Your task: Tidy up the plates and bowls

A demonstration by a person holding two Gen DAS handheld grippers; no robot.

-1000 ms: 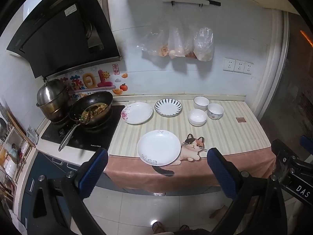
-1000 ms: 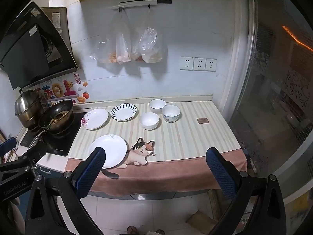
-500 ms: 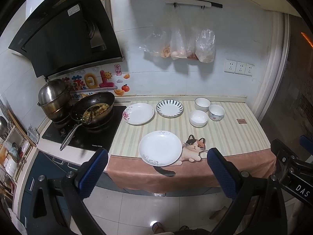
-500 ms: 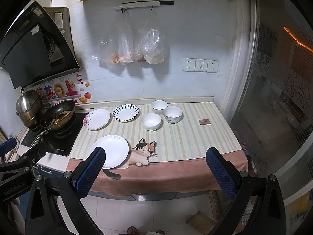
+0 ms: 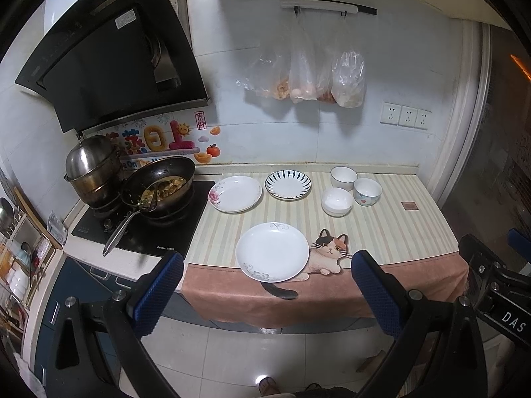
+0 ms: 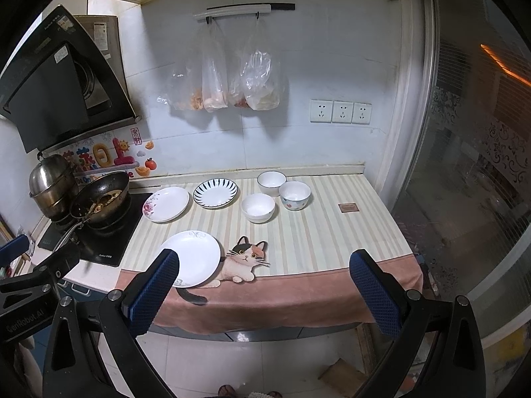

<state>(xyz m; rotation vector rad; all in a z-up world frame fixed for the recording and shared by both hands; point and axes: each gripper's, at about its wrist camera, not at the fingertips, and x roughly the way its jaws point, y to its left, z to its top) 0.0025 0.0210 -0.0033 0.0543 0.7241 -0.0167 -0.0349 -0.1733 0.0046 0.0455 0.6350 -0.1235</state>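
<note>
Black hand-held gripper [image 5: 265, 285], blue textured fingertips [image 5: 159, 292].

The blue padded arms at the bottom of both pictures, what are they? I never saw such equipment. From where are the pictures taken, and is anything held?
They are the fingers of two hand-held grippers; a person carries one in each hand. A camera on each looks forward along its fingers. One picture comes from the left gripper, the other from the right gripper. Both are open and hold nothing. On the counter lie a white plate, a floral plate, a striped plate and three bowls, beside a wok on the stove.
</note>
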